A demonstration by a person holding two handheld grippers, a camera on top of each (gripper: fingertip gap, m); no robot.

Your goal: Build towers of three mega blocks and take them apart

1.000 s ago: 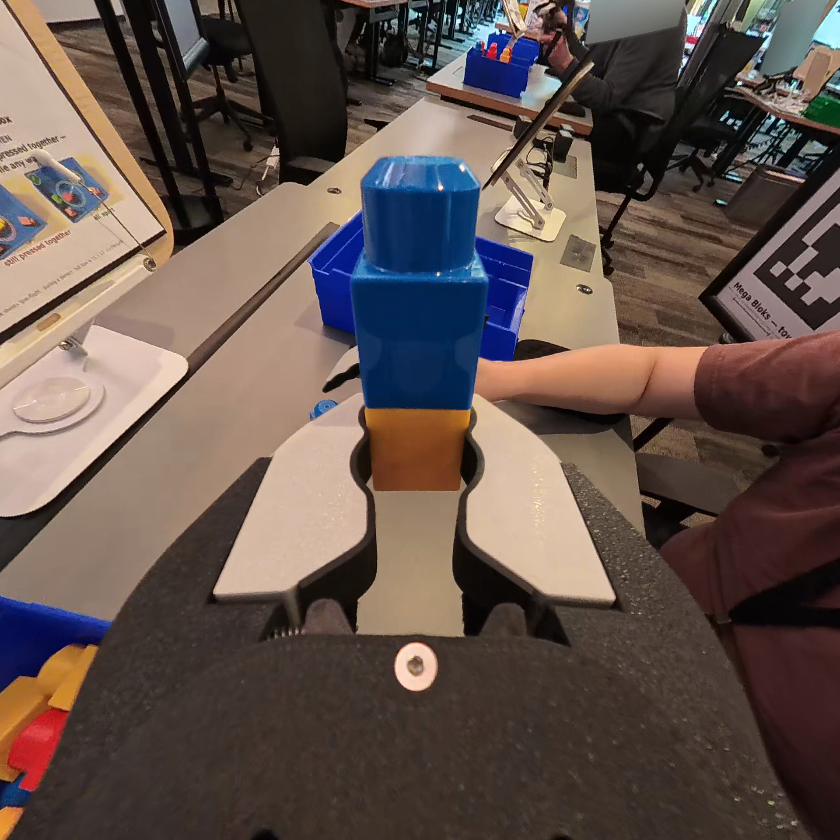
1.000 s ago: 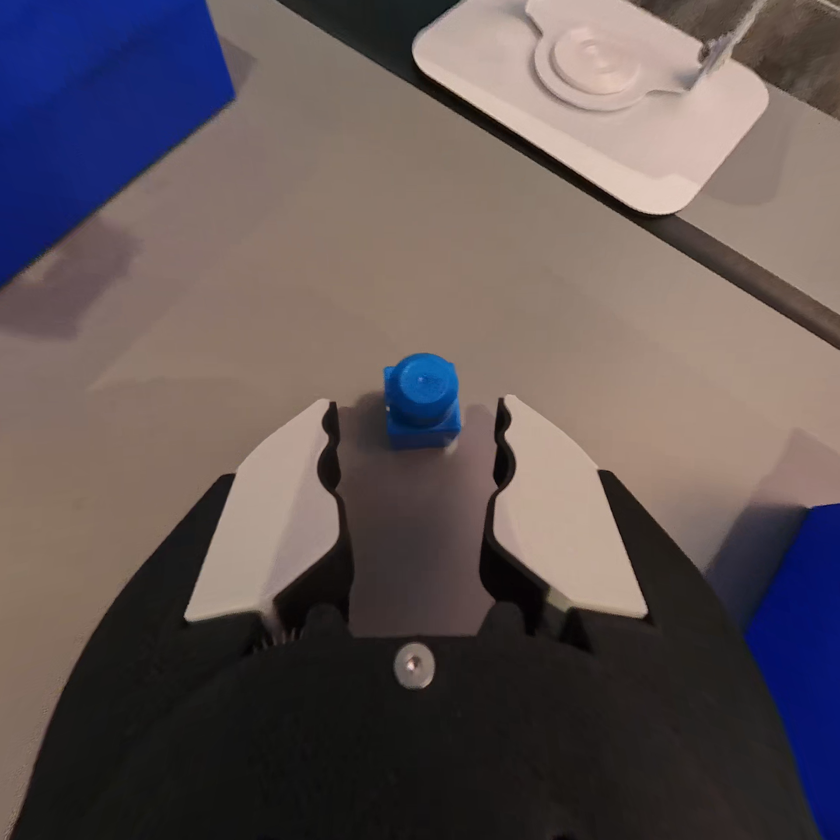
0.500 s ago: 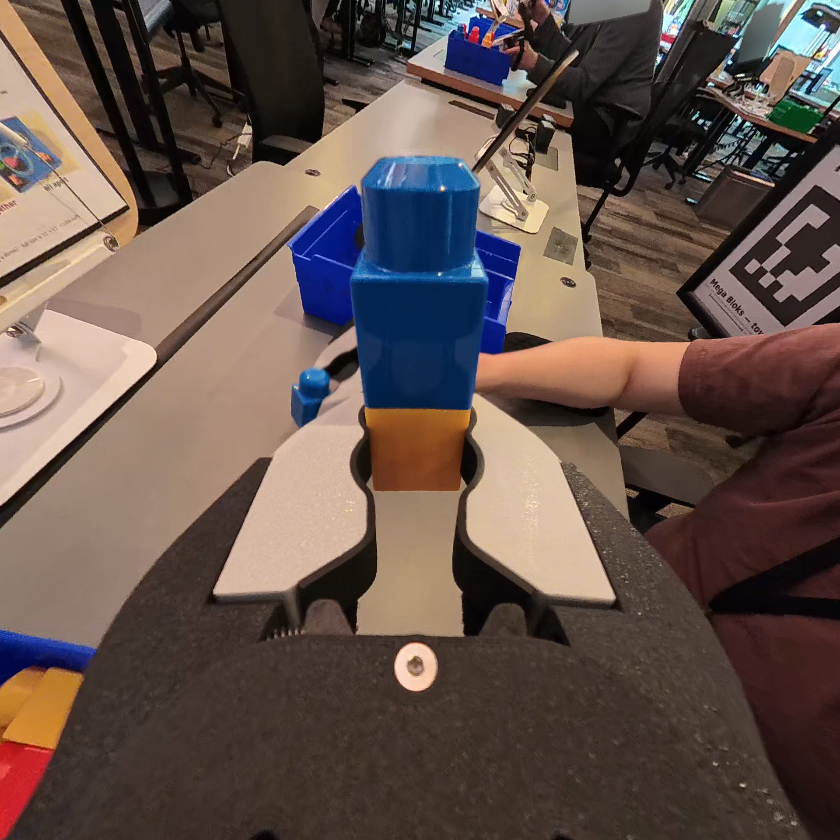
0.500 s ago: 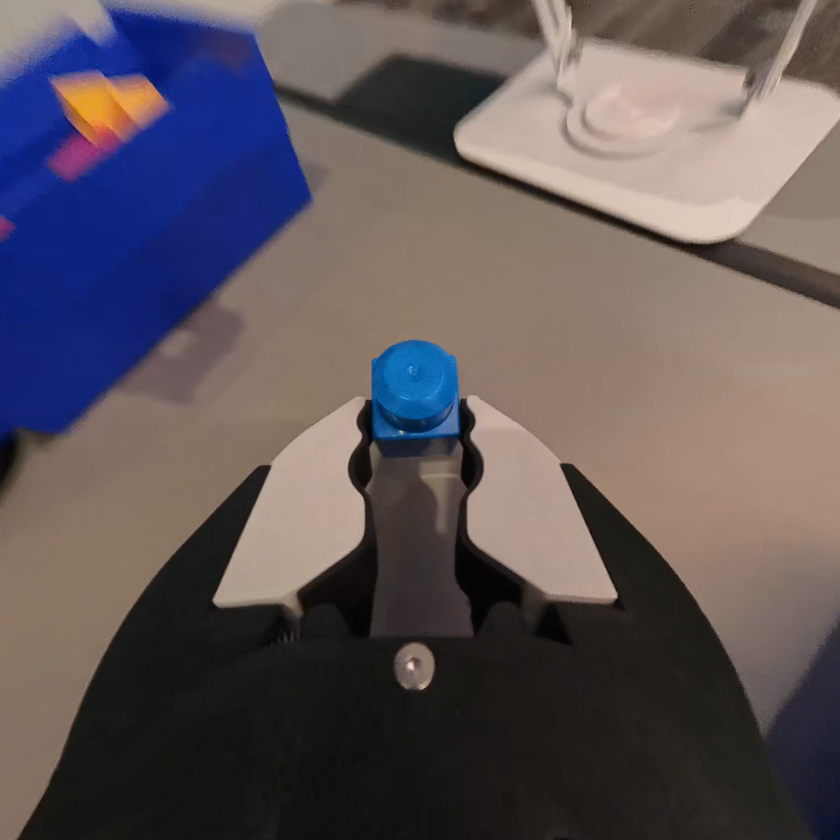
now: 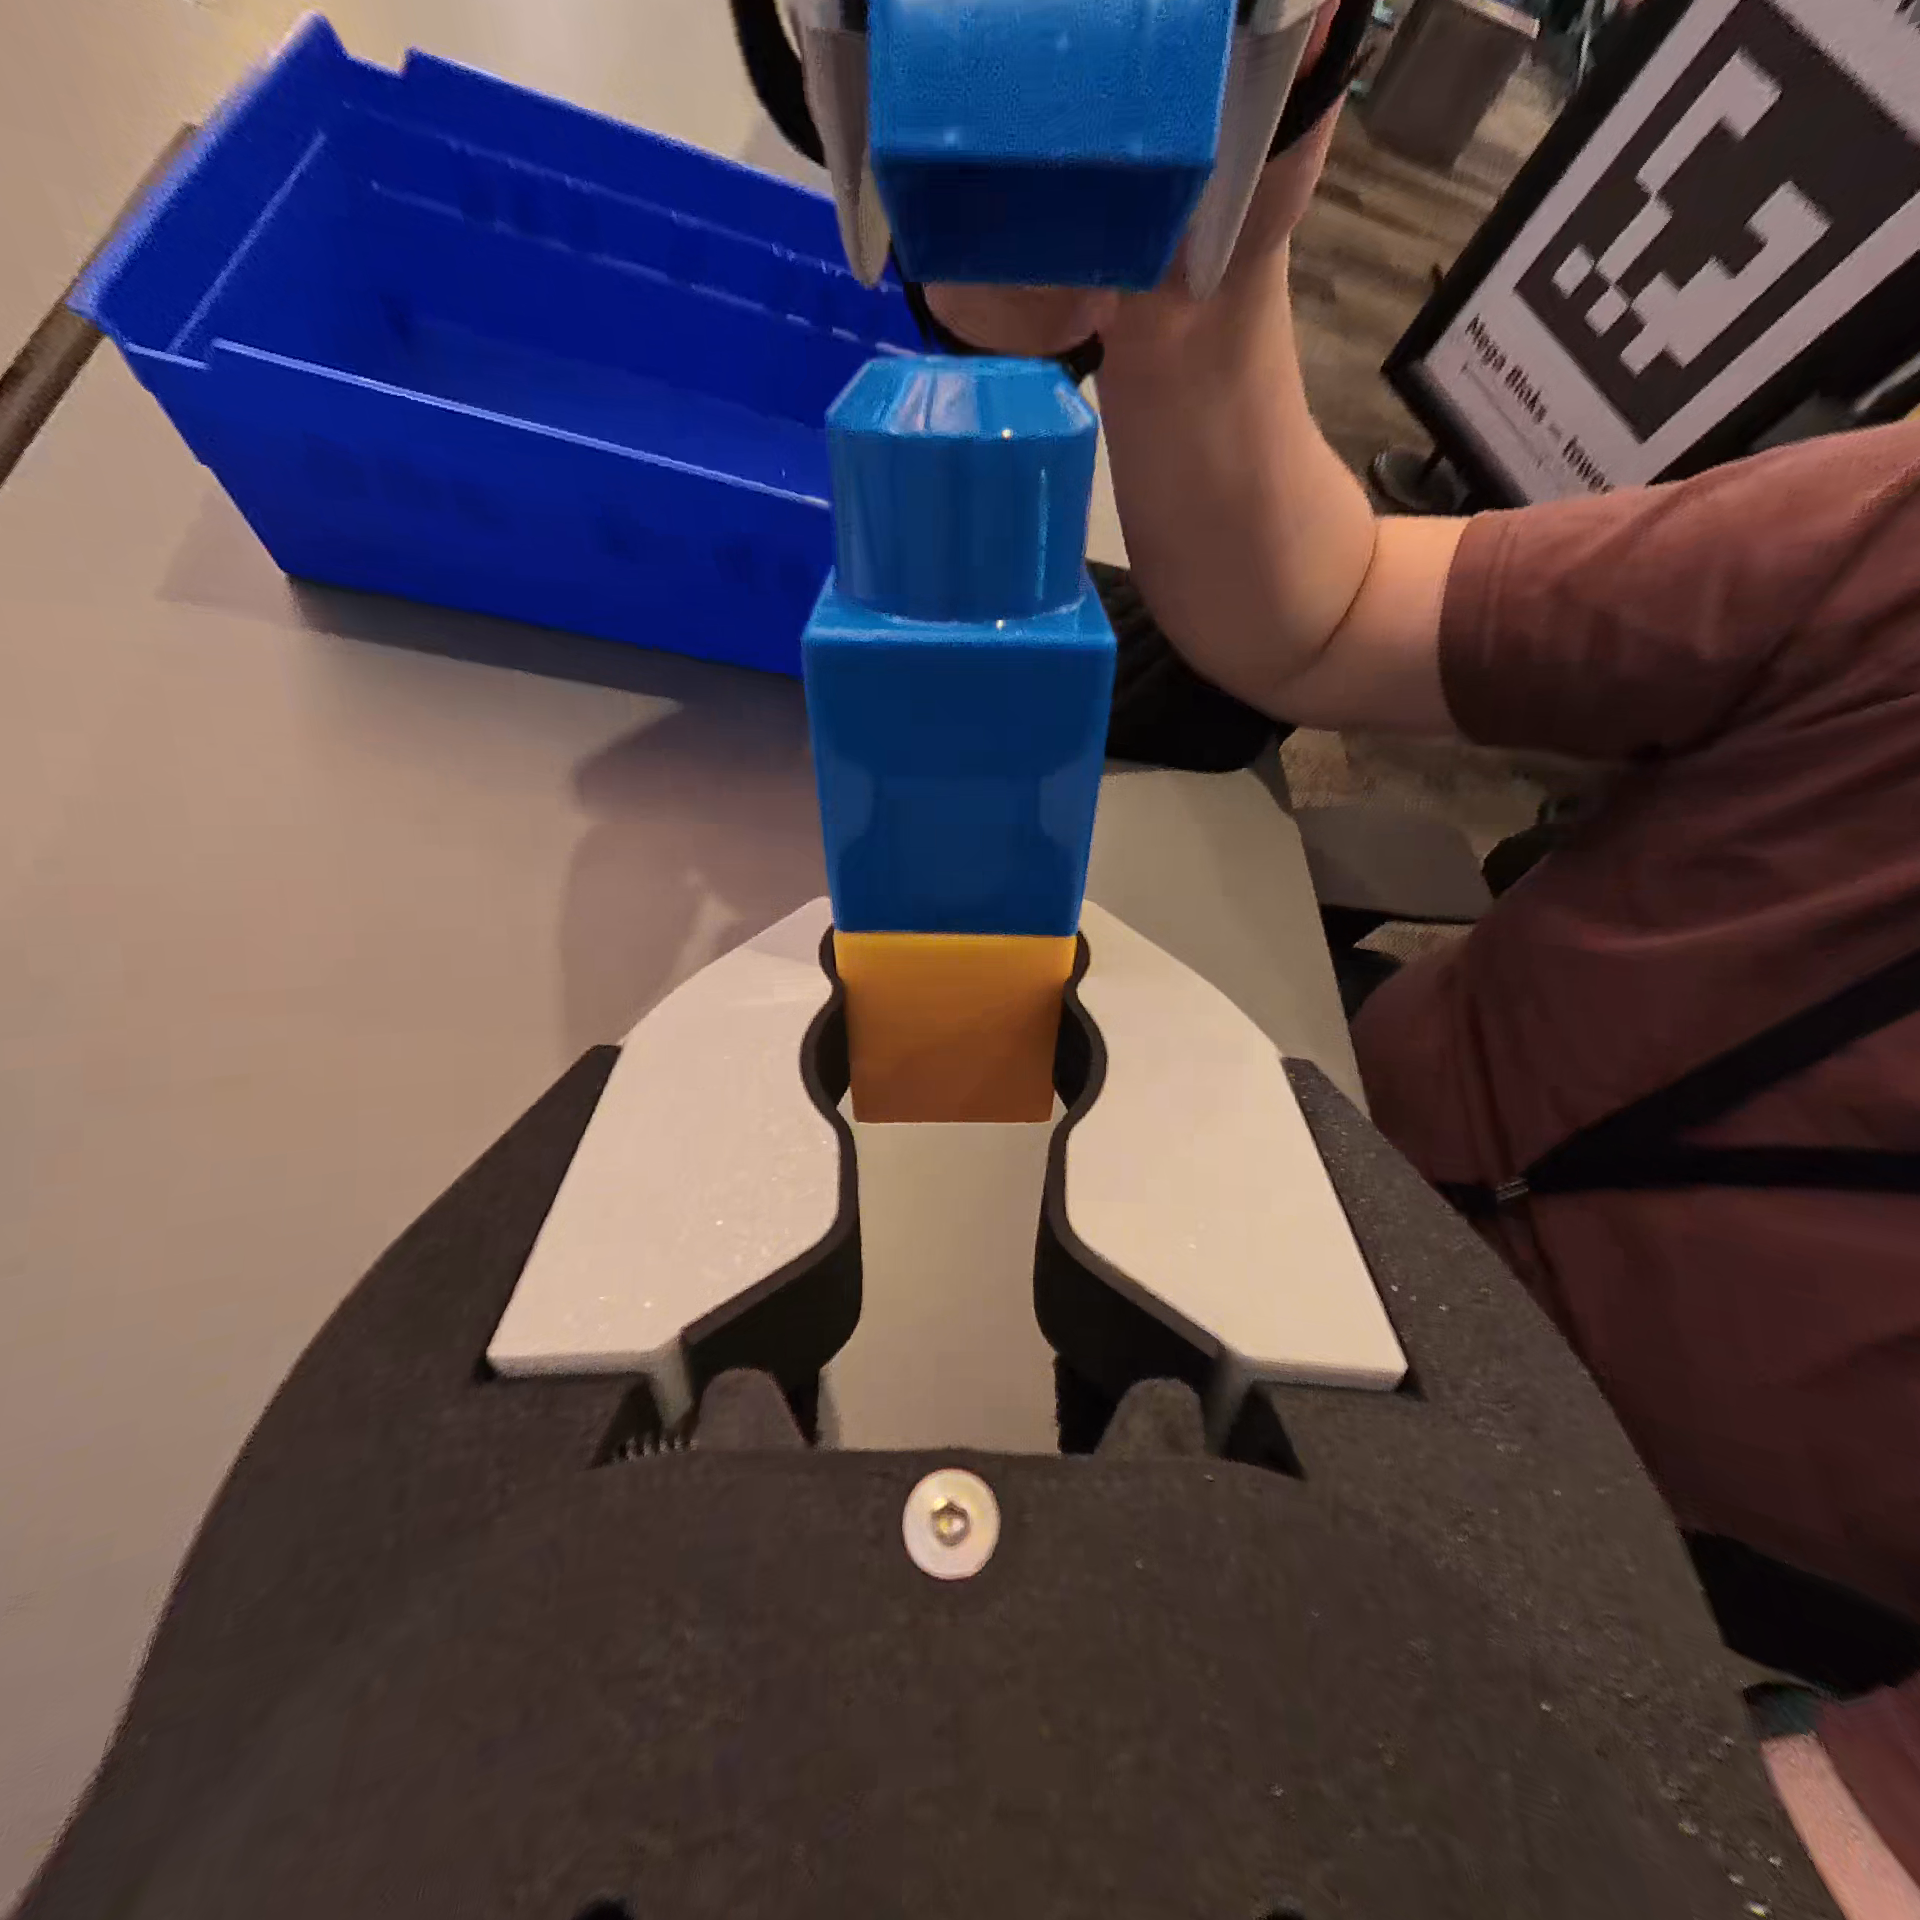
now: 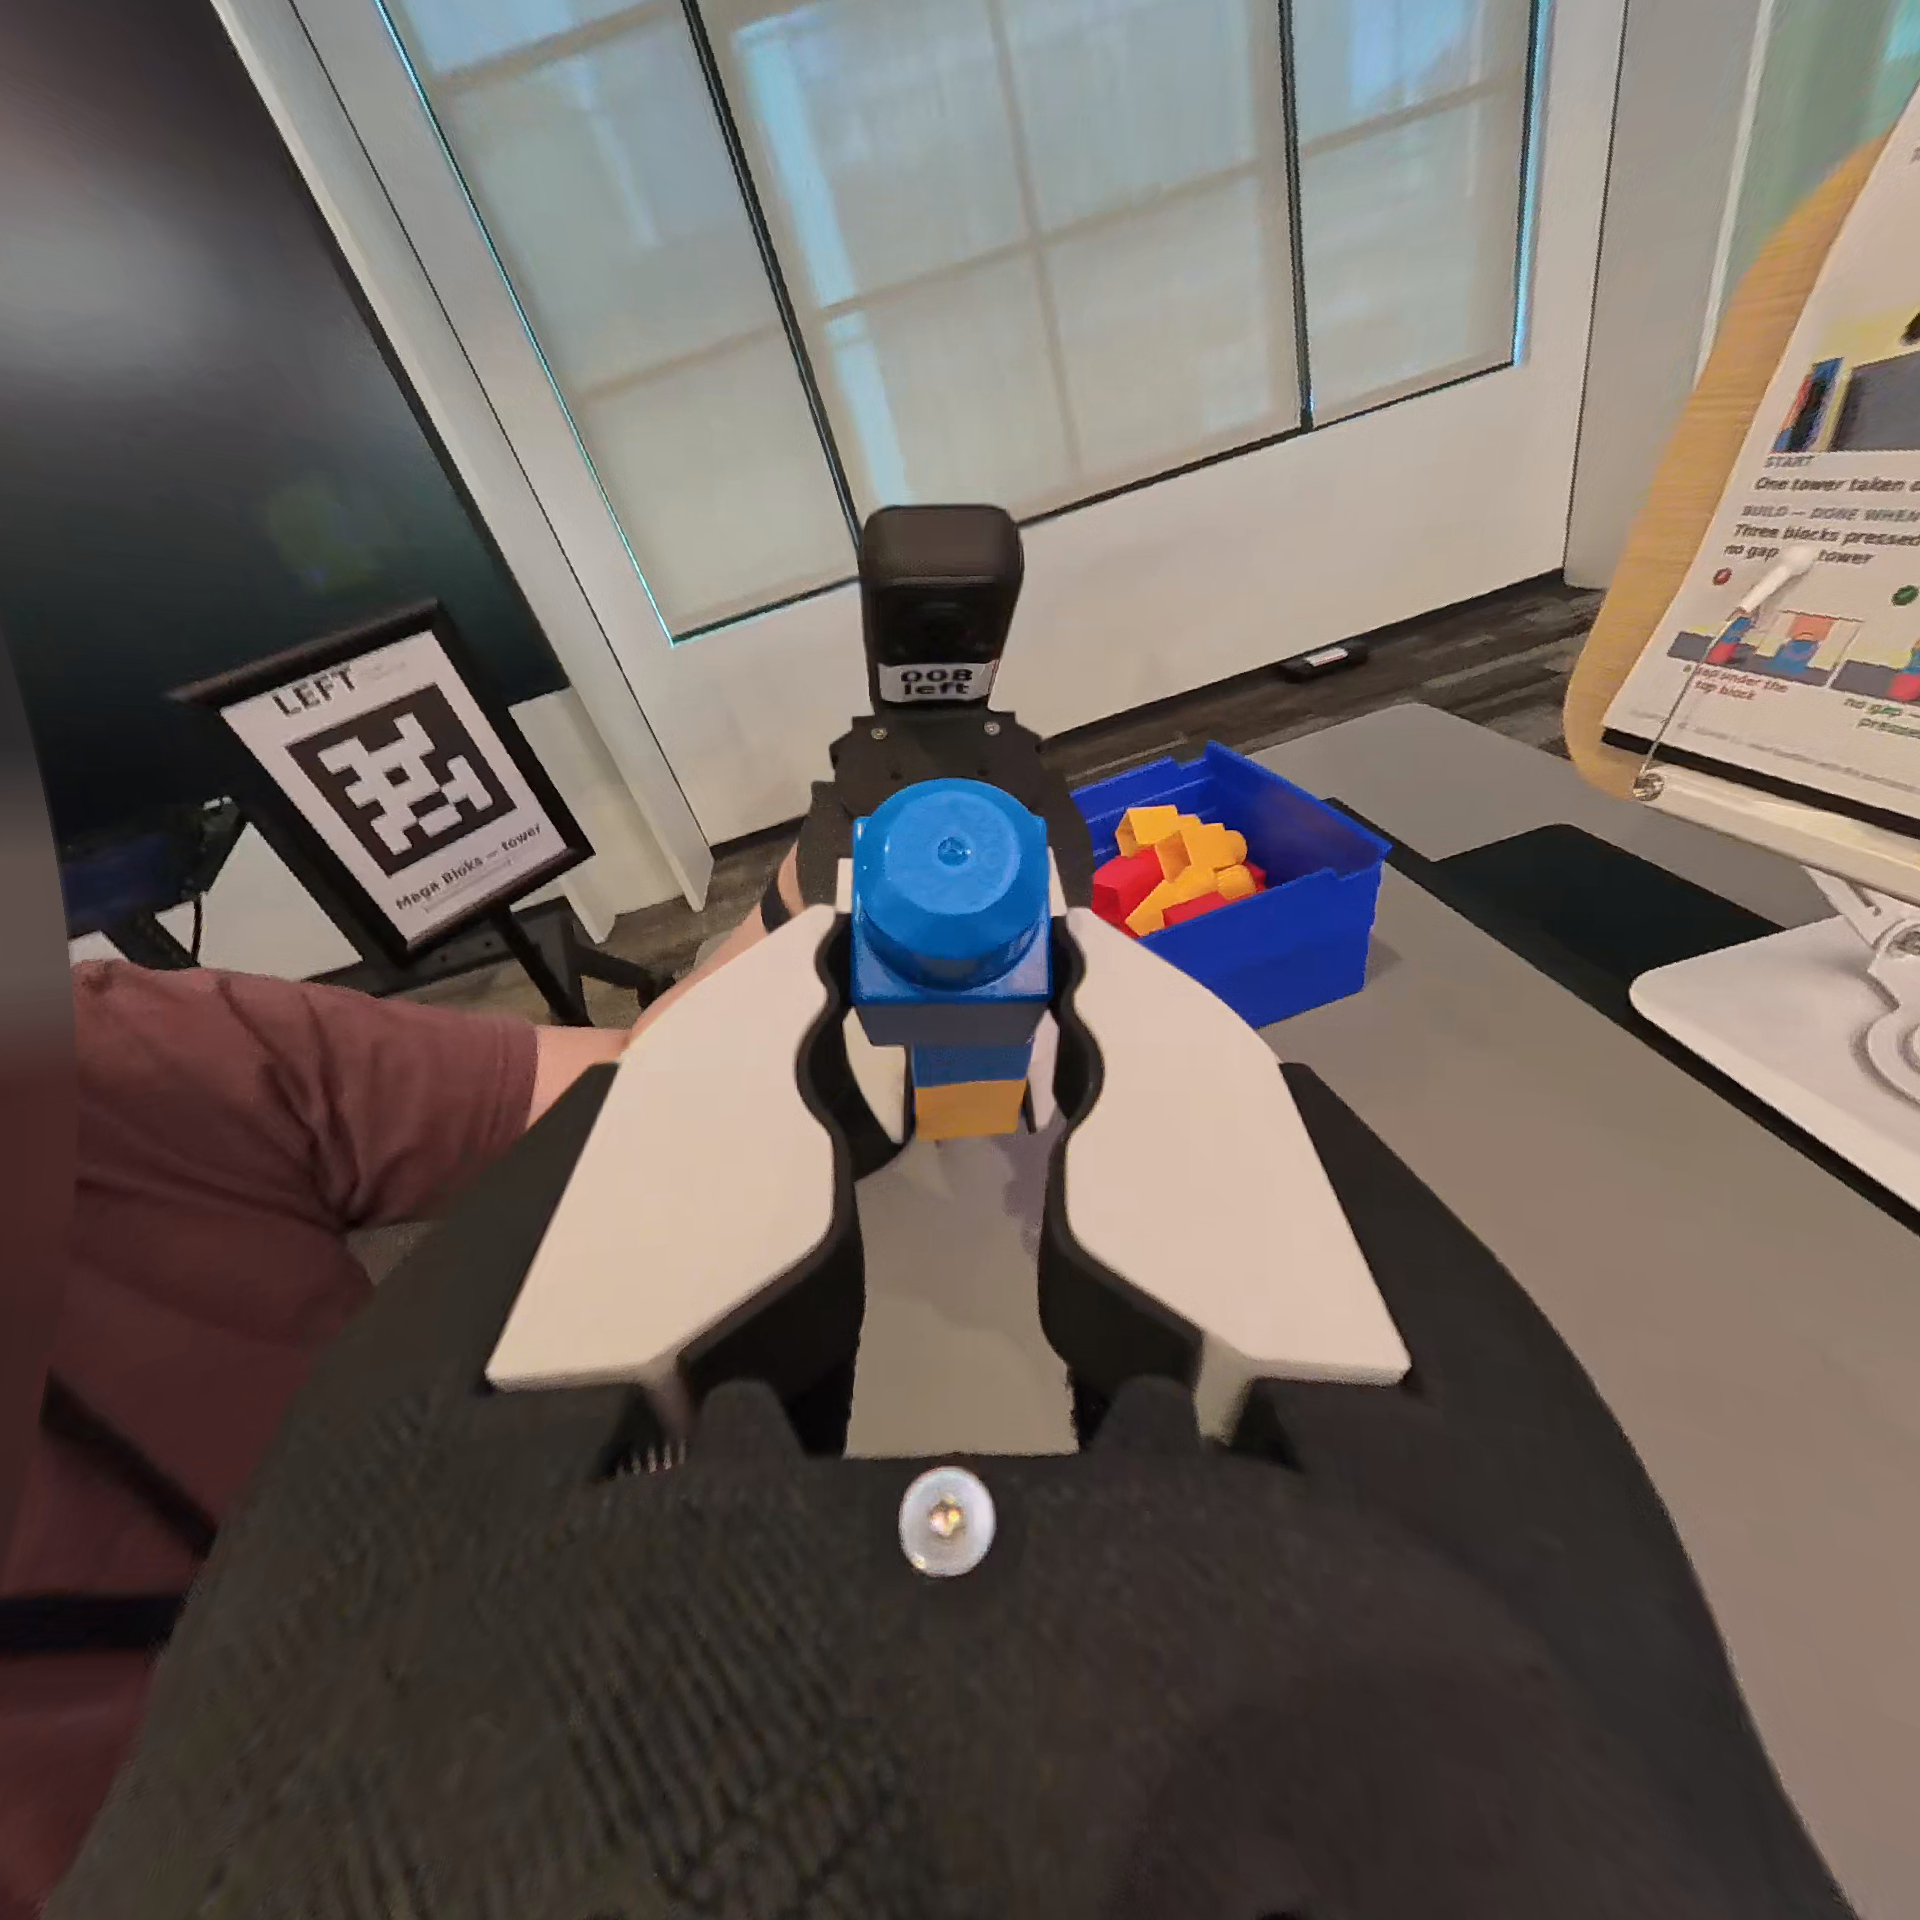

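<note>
My left gripper (image 5: 951, 977) is shut on an orange block (image 5: 951, 1029) with a blue block (image 5: 956, 748) stacked on it, stud up, above the grey table (image 5: 312, 935). My right gripper (image 6: 948, 966) is shut on a second blue block (image 6: 948, 914). In the left wrist view this block (image 5: 1039, 156) hangs just above the stack's stud, with a small gap between them. In the right wrist view the stack's blue block (image 6: 971, 1060) and orange block (image 6: 966, 1112) show below the held block, with the left gripper's body (image 6: 935, 769) behind.
An empty blue bin (image 5: 468, 416) stands on the table behind the stack. Another blue bin (image 6: 1278, 935) holds red and orange blocks. A white stand base (image 6: 1787, 1018) and an instruction board (image 6: 1808, 582) are at the right. A framed marker sign (image 6: 395, 790) stands off the table. A person's arm (image 5: 1247, 540) reaches in. Left tips to right tips: about 11 centimeters.
My right gripper shut on the small blue block on the table, lifted it and carried it over the stack. My left gripper kept its grip and turned toward the empty bin.
</note>
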